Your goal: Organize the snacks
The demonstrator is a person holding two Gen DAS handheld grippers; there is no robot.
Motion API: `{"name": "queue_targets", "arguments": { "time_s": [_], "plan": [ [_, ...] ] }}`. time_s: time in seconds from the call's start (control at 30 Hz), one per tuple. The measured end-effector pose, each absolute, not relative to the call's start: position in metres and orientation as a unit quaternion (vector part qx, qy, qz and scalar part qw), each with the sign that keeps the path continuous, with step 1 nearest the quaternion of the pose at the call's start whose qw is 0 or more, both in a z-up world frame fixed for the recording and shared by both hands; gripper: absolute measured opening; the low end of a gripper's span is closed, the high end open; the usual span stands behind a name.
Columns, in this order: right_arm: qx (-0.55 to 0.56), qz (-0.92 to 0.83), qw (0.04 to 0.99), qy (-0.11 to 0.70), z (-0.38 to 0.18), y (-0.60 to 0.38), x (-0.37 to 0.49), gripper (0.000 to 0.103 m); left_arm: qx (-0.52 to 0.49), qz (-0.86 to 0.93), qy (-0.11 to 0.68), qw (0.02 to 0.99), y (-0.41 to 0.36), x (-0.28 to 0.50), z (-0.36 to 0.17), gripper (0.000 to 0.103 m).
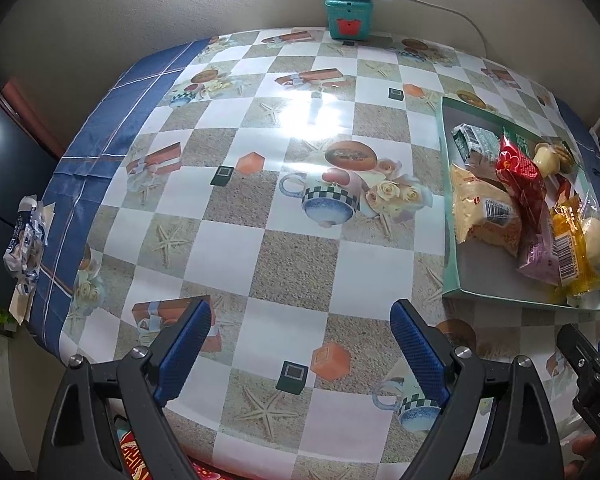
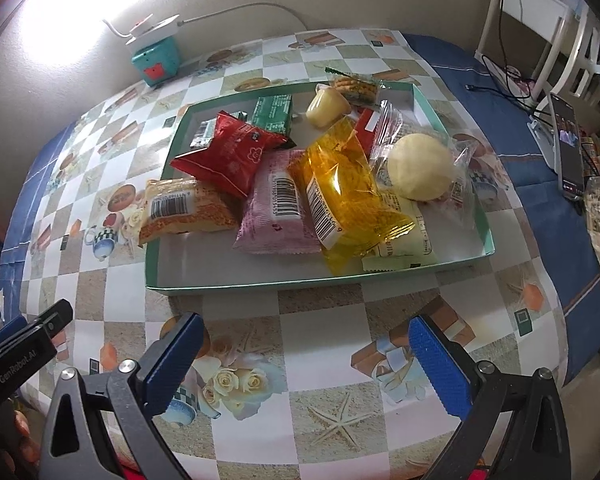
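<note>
Nearest me, my left gripper (image 1: pixel 300 356) and right gripper (image 2: pixel 306 364) both hang with jaws spread wide and nothing between them, low over the checked tablecloth (image 1: pixel 292 264). Beyond the right one sits the green tray (image 2: pixel 260 282), the snacks heaped loosely in it: orange packet (image 2: pixel 180 208), pink packet (image 2: pixel 276 208), yellow wrapper (image 2: pixel 344 188), red bag (image 2: pixel 228 152), round bun (image 2: pixel 420 166). One crumpled wrapper (image 1: pixel 24 236) lies apart at the left table edge. Whether sorting is over, I can't judge; any grasp should pinch a packet's sealed edge.
</note>
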State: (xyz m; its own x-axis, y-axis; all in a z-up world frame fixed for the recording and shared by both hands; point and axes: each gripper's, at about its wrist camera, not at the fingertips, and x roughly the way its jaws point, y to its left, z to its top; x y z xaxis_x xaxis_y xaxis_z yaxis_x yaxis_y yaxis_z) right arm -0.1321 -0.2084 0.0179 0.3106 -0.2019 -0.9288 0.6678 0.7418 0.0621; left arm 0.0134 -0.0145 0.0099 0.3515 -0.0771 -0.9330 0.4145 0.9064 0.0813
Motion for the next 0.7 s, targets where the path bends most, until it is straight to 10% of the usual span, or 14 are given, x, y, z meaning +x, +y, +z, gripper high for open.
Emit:
{"name": "queue_targets", "arguments": {
  "time_s": [0.7],
  "plan": [
    [0.228, -0.288, 0.771, 0.520, 0.0159, -0.2116, -0.1334, 0.103, 0.161, -0.151, 0.560, 0.799, -0.0156, 0.0147, 0.0067, 0.091]
  ]
}}
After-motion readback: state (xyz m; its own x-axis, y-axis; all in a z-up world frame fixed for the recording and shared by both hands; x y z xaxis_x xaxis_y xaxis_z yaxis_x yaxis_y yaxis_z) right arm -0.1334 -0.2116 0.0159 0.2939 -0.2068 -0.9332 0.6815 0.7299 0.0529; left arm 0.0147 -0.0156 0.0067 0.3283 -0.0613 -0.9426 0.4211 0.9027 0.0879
